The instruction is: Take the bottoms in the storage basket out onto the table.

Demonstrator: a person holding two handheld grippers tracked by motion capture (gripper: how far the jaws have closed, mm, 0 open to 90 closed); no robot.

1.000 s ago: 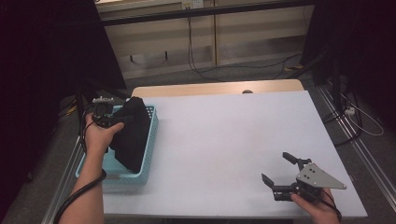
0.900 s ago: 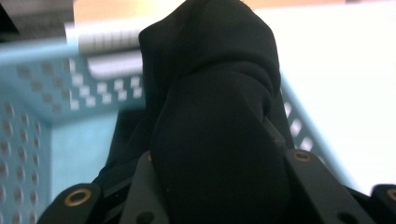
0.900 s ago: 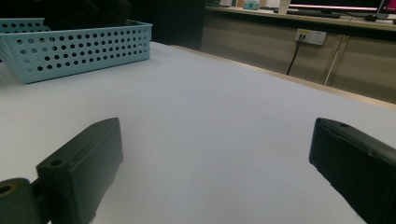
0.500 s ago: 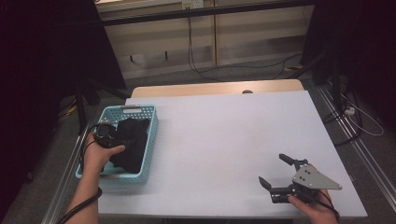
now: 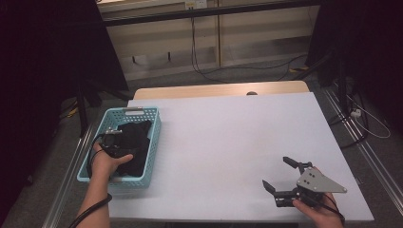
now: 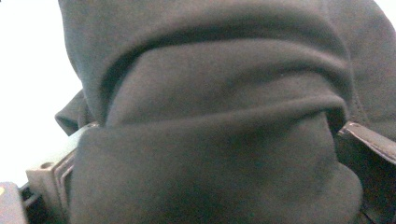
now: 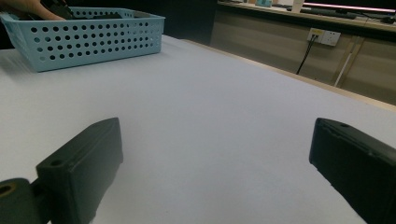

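Note:
A black cloth (image 5: 137, 141) lies bunched in the light blue basket (image 5: 116, 183) at the table's left. My left gripper (image 5: 122, 142) is down inside the basket against the cloth. In the left gripper view the cloth (image 6: 224, 84) bulges between the two jaws of that gripper (image 6: 210, 163), which stand far apart at the frame's edges. They have just been opening and no longer pinch the fabric. My right gripper (image 5: 275, 172) rests open near the table's front right edge. Nothing is between its jaws (image 7: 219, 158), which point across the white tabletop.
The white tabletop (image 5: 228, 137) stretches between the basket and the right gripper. In the right gripper view the basket (image 7: 93, 39) stands far off at the upper left with a hand (image 7: 28, 7) in it. Cables lie on the floor beyond the table.
The left hand has sunk into the basket with the black cloth. The cloth, held up above the rim before, now lies inside. The right gripper has stayed put.

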